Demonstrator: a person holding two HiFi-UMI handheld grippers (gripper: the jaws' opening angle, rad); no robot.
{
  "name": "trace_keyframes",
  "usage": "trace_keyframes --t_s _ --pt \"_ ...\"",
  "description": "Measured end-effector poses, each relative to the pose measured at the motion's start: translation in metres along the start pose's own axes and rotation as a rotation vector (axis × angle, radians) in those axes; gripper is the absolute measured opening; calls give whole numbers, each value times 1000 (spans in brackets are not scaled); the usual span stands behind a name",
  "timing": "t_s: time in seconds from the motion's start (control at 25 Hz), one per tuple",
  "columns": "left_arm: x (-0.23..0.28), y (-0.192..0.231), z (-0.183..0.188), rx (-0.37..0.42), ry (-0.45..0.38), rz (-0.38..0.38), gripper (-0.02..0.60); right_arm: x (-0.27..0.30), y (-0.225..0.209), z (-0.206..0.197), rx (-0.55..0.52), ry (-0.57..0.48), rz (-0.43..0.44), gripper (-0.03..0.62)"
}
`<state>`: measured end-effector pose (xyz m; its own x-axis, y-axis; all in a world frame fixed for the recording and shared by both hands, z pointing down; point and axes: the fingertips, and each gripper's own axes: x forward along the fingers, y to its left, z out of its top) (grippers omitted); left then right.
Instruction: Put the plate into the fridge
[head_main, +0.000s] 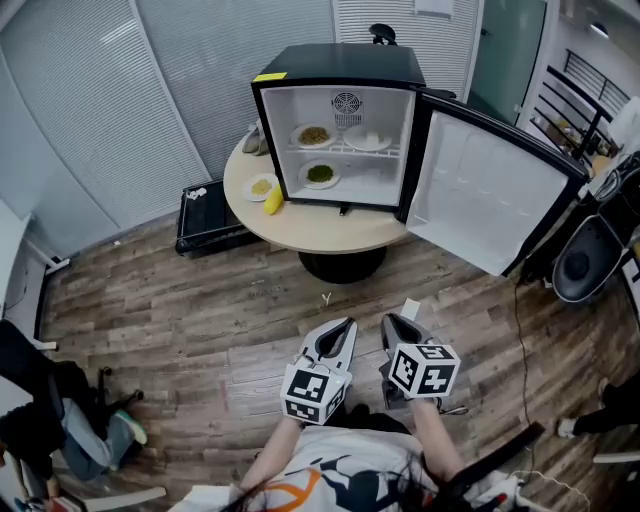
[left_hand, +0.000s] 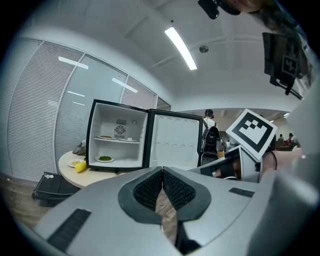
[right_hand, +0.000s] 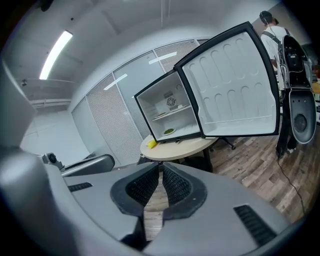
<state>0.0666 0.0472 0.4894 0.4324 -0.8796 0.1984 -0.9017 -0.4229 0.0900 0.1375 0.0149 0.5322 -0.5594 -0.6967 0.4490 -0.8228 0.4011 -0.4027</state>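
Observation:
A black mini fridge (head_main: 340, 65) stands on a round beige table (head_main: 320, 228) with its door (head_main: 490, 185) swung open to the right. Inside, two plates sit on the upper shelf (head_main: 345, 148) and a plate of green food (head_main: 320, 175) rests on the bottom. Outside, left of the fridge, a small plate with yellowish food (head_main: 261, 186) lies on the table beside a yellow item (head_main: 273, 200). My left gripper (head_main: 349, 323) (left_hand: 162, 170) and right gripper (head_main: 388, 321) (right_hand: 161, 167) hover low over the wood floor, well short of the table, both shut and empty.
A black case (head_main: 210, 215) lies on the floor left of the table. A black speaker (head_main: 585, 260) and cables stand at the right, past the open door. A chair base (head_main: 105, 400) sits at lower left. Grey blinds line the back wall.

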Motion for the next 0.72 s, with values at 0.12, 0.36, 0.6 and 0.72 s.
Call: trace_keyframes --t_s 0.12,0.36,0.6,0.72 --pt "-3 -1 2 7 -5 1 12 -2 3 1 -2 -3 7 34" --pt "0 -2 4 12 -9 -2 12 -2 1 2 -14 0 5 32" --pt "4 -6 8 24 -14 -11 12 -3 -5 5 -9 -6 -3 32" --pt "6 -8 8 28 -14 -17 12 -3 -7 5 -7 -8 -6 32"
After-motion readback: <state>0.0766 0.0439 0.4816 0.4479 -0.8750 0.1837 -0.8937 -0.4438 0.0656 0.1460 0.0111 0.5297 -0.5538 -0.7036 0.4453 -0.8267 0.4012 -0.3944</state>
